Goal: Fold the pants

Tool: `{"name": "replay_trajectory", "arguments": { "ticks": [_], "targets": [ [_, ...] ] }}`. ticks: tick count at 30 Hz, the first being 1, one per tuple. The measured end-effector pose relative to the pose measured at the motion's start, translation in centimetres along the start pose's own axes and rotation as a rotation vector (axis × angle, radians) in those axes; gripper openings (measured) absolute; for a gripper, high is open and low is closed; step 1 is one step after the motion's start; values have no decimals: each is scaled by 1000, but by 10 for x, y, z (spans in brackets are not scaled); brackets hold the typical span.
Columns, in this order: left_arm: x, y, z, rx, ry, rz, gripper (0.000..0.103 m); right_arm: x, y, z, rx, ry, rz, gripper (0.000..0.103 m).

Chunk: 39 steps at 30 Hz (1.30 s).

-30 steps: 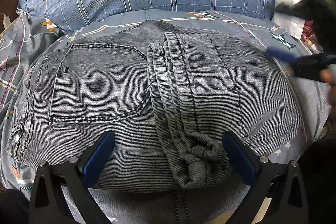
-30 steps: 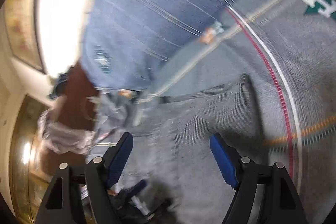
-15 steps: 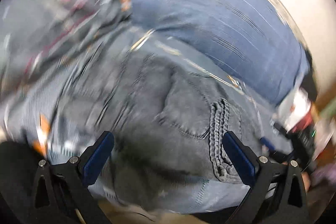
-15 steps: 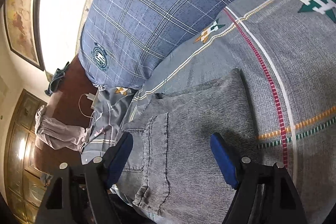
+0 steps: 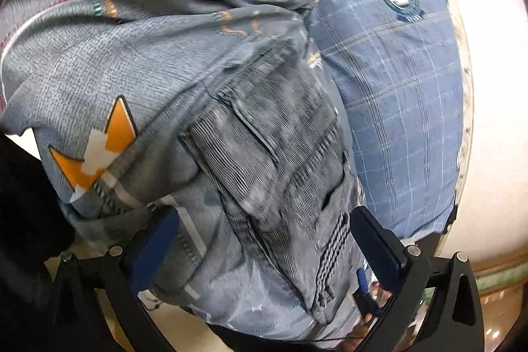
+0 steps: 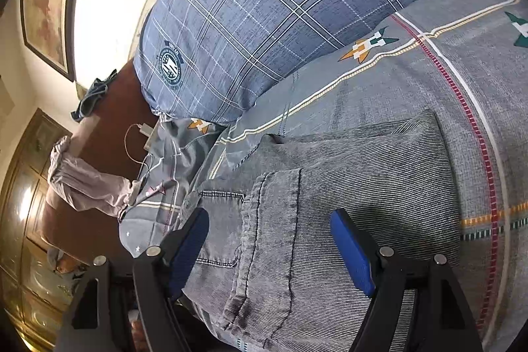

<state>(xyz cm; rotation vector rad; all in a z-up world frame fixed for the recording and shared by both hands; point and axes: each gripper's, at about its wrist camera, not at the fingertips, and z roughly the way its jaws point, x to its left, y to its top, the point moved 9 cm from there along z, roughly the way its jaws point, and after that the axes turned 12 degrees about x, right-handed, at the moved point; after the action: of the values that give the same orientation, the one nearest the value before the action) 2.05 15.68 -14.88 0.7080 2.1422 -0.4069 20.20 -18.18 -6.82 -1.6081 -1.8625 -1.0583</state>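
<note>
The grey corduroy pants (image 5: 274, 160) lie folded on the bed, with a back pocket and the ribbed waistband showing. My left gripper (image 5: 264, 244) is open and empty, its blue pads on either side of the pants' near end, above the cloth. In the right wrist view the same pants (image 6: 330, 187) lie flat on the patterned sheet. My right gripper (image 6: 269, 248) is open and empty, hovering over the pants' pocket area.
A blue plaid pillow (image 6: 264, 12) lies behind the pants, also in the left wrist view (image 5: 396, 94). The grey patterned bedsheet (image 6: 478, 94) covers the bed. A brown nightstand (image 6: 109, 121) with a white charger cable and a pinkish cloth (image 6: 82, 183) stands beside the bed.
Both grippers have swung round: the left view has rolled and shifted to the pants' end, the right has settled over the pants. Both stay open. The pants have not moved.
</note>
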Motion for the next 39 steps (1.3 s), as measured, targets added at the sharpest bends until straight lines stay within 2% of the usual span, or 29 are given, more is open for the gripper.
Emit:
{"name": "replay_trajectory", "arguments": {
  "ticks": [3, 10, 15, 16, 19, 23, 24, 26, 27, 30, 34, 39],
  "targets": [
    [-8, 7, -6, -15, -27, 3, 103, -3, 1, -2, -10, -4, 11, 79],
    [-38, 13, -21, -56, -65, 116, 103, -3, 3, 3, 0, -6, 11, 79],
    [-4, 31, 10, -21, -31, 5, 102, 1, 0, 11, 21, -24, -20, 79],
    [1, 33, 13, -22, -49, -8, 102, 0, 0, 11, 22, -28, -20, 79],
    [-4, 36, 9, -35, -46, 29, 102, -3, 1, 13, 23, -35, -10, 79],
    [-6, 47, 11, -36, -69, 17, 101, -1, 1, 19, 35, -47, -26, 79],
    [-8, 47, 11, -32, -71, 30, 98, 0, 0, 21, 42, -56, -35, 79],
    [-12, 48, 13, -25, -40, 76, 74, 1, -2, 22, 50, -65, -40, 79],
    [-10, 46, 12, -23, -22, 91, 56, 1, -3, 22, 51, -70, -38, 79],
    [-8, 47, 9, -38, 32, 132, 31, 16, -3, 22, 53, -66, -54, 79],
    [-15, 45, 8, -50, 65, 192, 20, 54, 2, 43, 122, -18, -90, 79],
    [-34, 41, 1, -82, 99, 292, 17, 89, 12, 105, 275, 71, -33, 79]
  ]
}}
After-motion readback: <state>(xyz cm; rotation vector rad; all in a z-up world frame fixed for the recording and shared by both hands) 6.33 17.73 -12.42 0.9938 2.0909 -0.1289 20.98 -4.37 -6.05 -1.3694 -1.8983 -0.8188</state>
